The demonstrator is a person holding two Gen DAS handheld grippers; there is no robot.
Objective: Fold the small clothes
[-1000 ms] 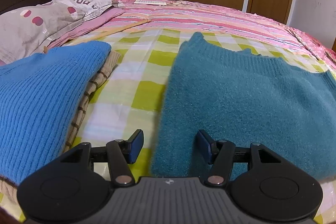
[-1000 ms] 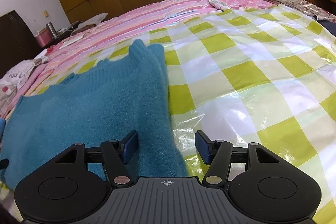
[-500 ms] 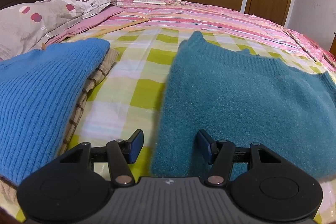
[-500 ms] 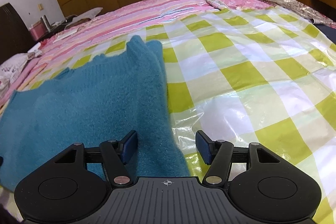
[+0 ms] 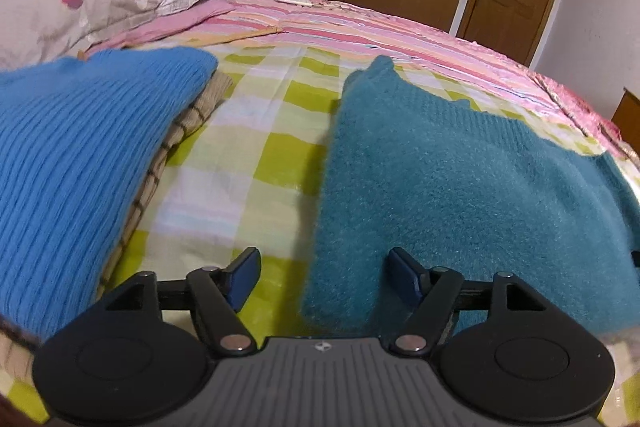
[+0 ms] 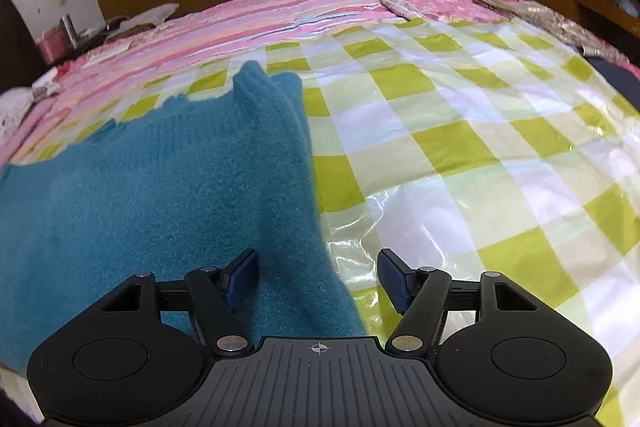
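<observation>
the fuzzy teal knitted sweater [image 5: 460, 187] is lying spread on the glossy yellow-and-white checked cover [image 6: 460, 155] of the bed. it is looking soft, light and limp, likely sagging when lifted, so the near hem corners are seeming the best hold. the left tongs [image 5: 322, 277] are gaping wide over its left edge; the right tongs [image 6: 318, 279] are gaping wide over its right edge. a bright blue ribbed sweater [image 5: 72, 163] is sitting stacked to the left, near but apart, not blocking.
</observation>
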